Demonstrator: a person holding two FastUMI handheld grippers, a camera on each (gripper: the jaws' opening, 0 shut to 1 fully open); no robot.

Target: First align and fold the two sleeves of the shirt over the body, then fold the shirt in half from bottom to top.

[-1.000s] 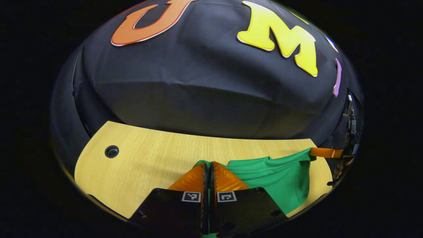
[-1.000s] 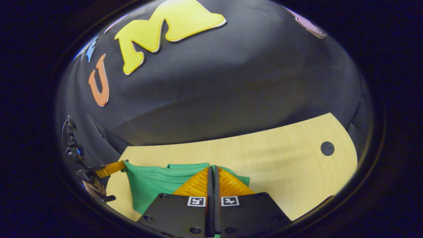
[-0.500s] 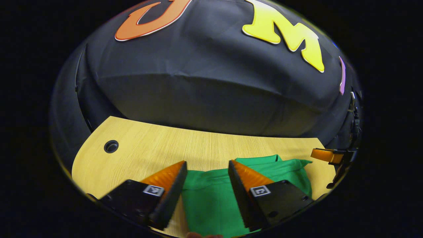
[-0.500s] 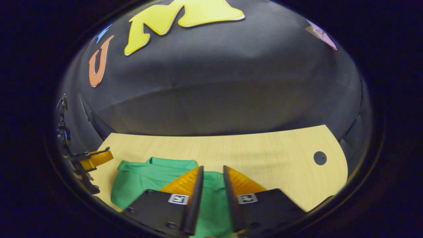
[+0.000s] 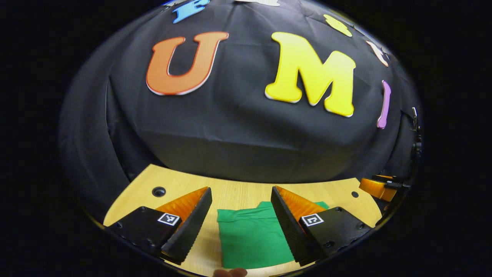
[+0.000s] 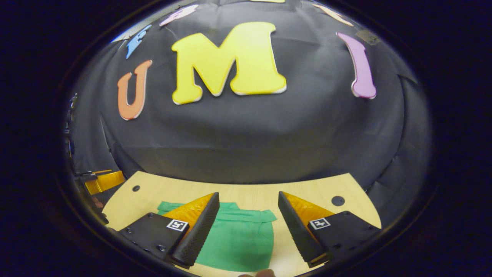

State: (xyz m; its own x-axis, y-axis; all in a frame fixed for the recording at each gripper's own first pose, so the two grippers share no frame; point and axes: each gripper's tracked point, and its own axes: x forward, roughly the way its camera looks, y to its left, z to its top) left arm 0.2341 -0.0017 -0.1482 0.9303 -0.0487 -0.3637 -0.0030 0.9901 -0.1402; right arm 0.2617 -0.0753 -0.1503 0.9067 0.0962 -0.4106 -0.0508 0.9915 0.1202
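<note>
Both views are evenly lit from above, with no glare. The wooden table [image 5: 238, 192] and the green shirt [image 5: 250, 238] are bright and saturated, while the cloth wall stays dark with soft creases. Fisheye distortion bends the table edge and darkens the rim. Focus is sharp in the middle, slightly soft at the bottom edge.
</note>
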